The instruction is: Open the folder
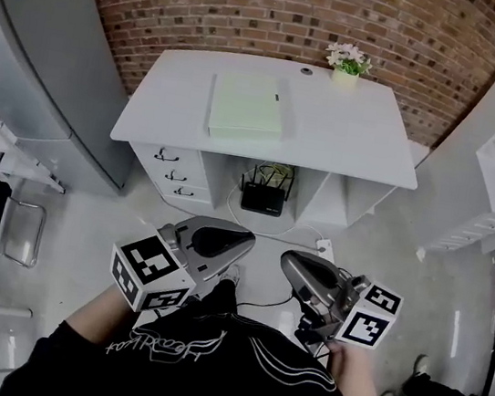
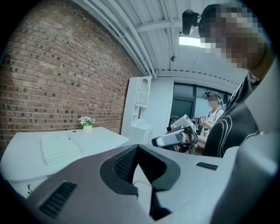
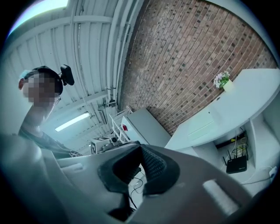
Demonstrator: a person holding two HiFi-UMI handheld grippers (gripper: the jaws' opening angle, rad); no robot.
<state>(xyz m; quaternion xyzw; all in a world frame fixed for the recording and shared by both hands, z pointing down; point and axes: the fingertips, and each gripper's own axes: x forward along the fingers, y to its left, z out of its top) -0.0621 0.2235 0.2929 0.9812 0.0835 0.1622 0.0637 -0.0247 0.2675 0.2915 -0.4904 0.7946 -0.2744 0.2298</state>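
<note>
Left gripper and right gripper are held clenched, empty | green folder on desk is judged light, floppy | cover best pinched at free edge

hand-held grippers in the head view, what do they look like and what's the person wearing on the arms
Both are rounded grey shells: the left hand-held gripper and the right hand-held gripper. Each carries a white cube with black square markers. Dark ribbed pads line the jaws. The person wears a black top with white lettering, forearms bare.
</note>
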